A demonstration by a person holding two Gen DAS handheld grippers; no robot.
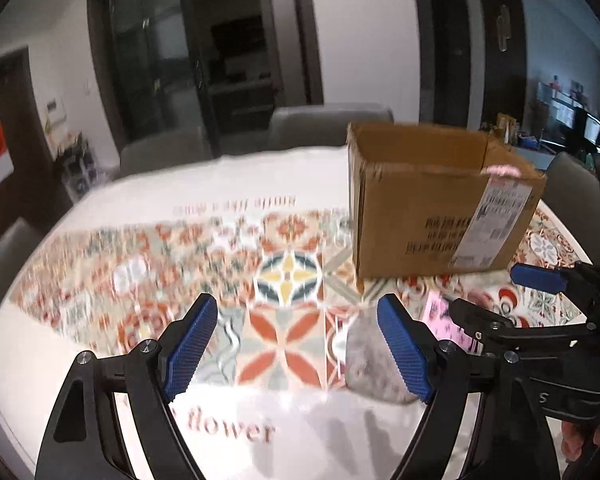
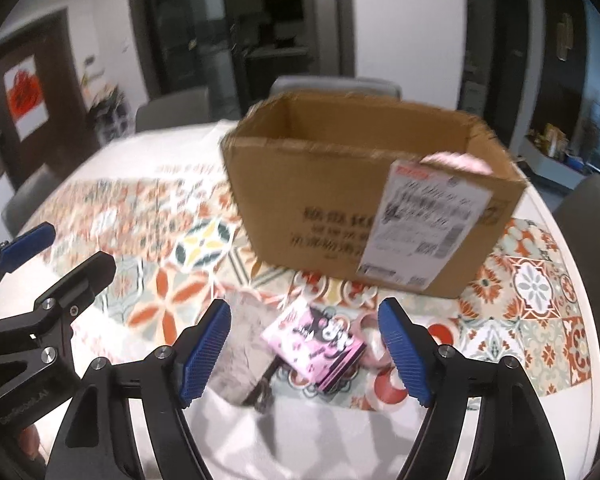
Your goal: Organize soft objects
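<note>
While both my claws stand open and empty, my right claw frames the pink packet at lower centre, grey fluffy cloth just left, nearer my left claw; cardboard box beyond.

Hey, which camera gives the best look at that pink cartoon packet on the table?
The right wrist view: the pink packet lies whole between the open right claw's fingers. In the left wrist view only a blurred sliver shows behind a finger.
</note>
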